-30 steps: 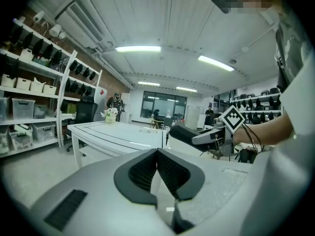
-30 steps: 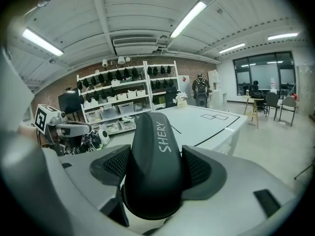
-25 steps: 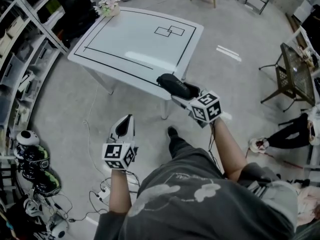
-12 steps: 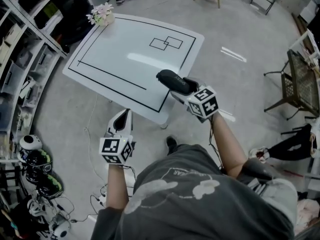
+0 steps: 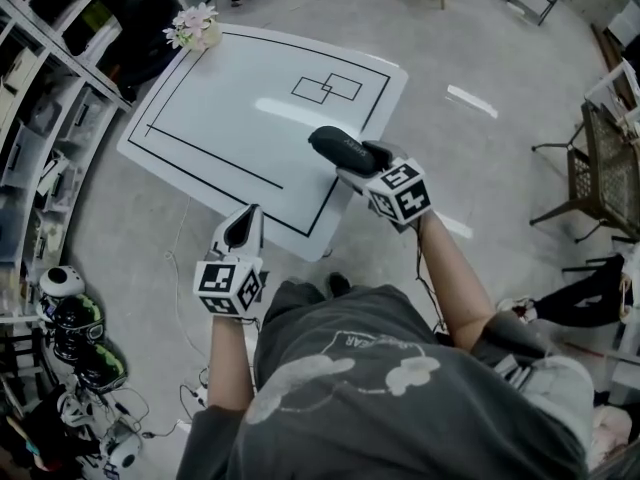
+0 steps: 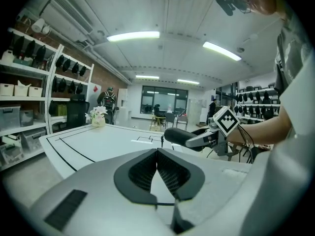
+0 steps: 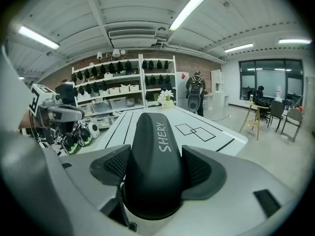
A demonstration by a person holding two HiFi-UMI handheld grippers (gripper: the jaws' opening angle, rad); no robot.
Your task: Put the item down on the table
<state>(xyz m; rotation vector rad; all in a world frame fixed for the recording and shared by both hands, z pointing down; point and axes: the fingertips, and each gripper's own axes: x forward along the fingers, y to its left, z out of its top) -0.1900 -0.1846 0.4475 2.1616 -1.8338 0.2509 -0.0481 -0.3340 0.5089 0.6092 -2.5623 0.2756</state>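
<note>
Over the near right corner of the counter [image 5: 225,118], my right gripper [image 5: 358,164] held the black item [image 5: 335,145] clear of the top, fingers clamped on its sides. I judged the carry done. Next it needed lowering flat onto the counter, then release. My left gripper [image 5: 243,230] hung beside the counter's near edge, fingers closed, empty.

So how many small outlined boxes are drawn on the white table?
2. Both outlined boxes sit near the far side of the white table, overlapping at one corner: one toward the pale flower bunch, one just right of it. The right gripper's black case covers some tabletop.
</note>
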